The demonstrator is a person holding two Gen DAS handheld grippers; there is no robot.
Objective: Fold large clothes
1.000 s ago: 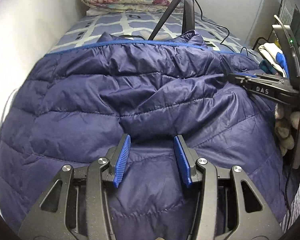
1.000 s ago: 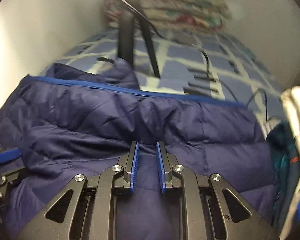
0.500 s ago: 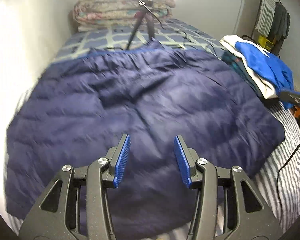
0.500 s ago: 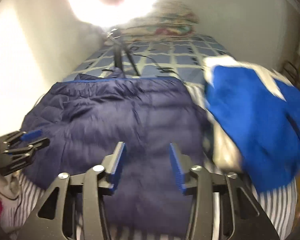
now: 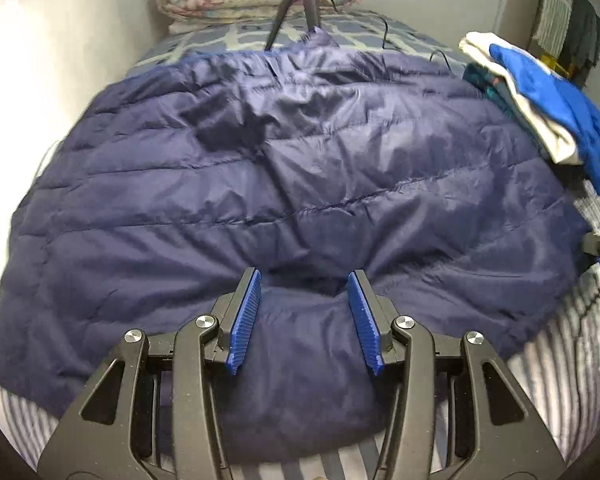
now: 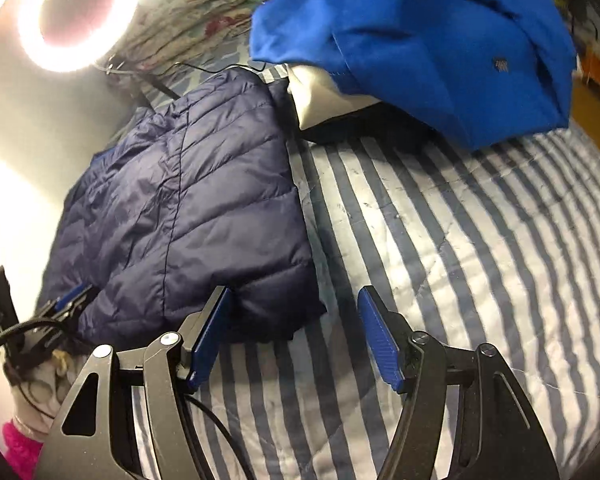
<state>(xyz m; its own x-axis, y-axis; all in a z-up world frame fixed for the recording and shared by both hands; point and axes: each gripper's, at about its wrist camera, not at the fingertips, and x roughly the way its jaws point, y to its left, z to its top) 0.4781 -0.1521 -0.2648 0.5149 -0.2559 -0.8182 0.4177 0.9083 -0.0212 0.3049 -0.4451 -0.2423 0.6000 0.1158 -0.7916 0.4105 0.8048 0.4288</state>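
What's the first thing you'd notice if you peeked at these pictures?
The big puffy navy jacket spread on the striped bed cover, filling most of the left view. Next, the bright blue garment heaped on a pile beside the jacket, and the glowing ring light at the far end. Both the left gripper and right gripper are open.

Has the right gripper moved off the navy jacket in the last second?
Yes. The right gripper has pulled back and swung right: it was over the jacket, jaws near shut; now it hangs open at the jacket's right corner, over the striped bedding.
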